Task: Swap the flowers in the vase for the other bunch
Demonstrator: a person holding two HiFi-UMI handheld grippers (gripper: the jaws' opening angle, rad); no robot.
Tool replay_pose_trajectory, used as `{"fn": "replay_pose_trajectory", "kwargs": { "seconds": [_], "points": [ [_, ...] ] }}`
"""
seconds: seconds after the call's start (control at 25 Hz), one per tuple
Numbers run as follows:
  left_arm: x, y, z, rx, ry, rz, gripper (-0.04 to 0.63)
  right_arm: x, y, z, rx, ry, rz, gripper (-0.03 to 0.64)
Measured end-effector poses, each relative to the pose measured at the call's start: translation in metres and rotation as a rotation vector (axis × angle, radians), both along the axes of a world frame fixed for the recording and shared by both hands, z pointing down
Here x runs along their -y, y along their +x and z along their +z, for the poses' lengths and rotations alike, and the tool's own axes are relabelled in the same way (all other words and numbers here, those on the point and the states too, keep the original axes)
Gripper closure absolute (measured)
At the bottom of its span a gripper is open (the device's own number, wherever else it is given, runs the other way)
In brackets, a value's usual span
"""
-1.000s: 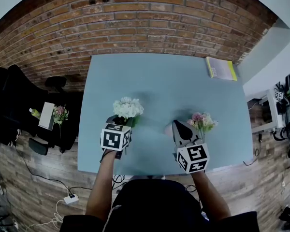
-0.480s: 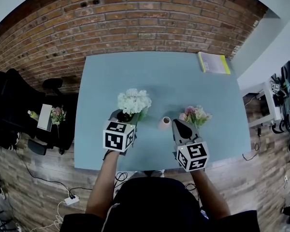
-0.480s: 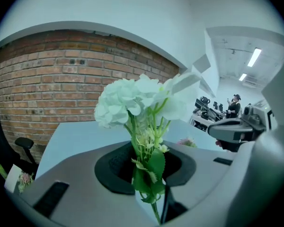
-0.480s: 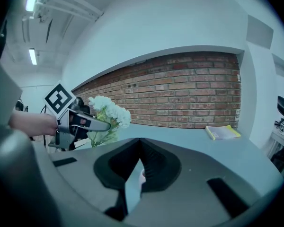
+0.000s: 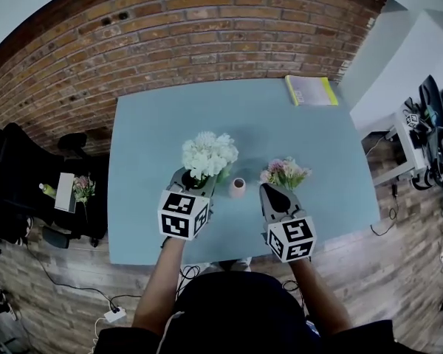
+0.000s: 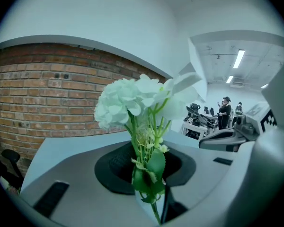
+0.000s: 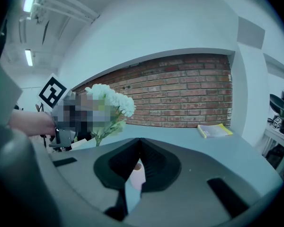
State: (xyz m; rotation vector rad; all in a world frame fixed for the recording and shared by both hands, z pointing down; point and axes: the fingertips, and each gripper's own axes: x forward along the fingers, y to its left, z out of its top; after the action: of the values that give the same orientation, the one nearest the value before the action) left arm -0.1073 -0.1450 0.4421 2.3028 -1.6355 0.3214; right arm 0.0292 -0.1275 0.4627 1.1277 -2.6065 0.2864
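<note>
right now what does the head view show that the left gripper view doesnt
Only the head view: the pink vase with no flowers in it, the pink bunch just right of it, and the yellow book at the far edge. Only the left gripper view: people standing in a lit room past the wall's end. Both: the white bunch with its stems clamped in the left gripper, the brick wall, the blue table and the right gripper.
</note>
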Motion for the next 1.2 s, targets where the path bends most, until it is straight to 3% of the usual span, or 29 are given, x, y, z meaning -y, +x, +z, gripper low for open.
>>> {"fn": "replay_pose_trajectory", "kwargs": {
  "seconds": [0.2, 1.2],
  "points": [
    [0.006, 0.020, -0.016, -0.017, 0.093, 0.026, 0.491, 0.002, 0.011, 0.000, 0.010, -0.003, 0.021, 0.604],
    [0.044, 0.063, -0.069, -0.051, 0.346, 0.093, 0.491, 0.030, 0.044, 0.000, 0.012, -0.002, 0.079, 0.604]
  ]
}}
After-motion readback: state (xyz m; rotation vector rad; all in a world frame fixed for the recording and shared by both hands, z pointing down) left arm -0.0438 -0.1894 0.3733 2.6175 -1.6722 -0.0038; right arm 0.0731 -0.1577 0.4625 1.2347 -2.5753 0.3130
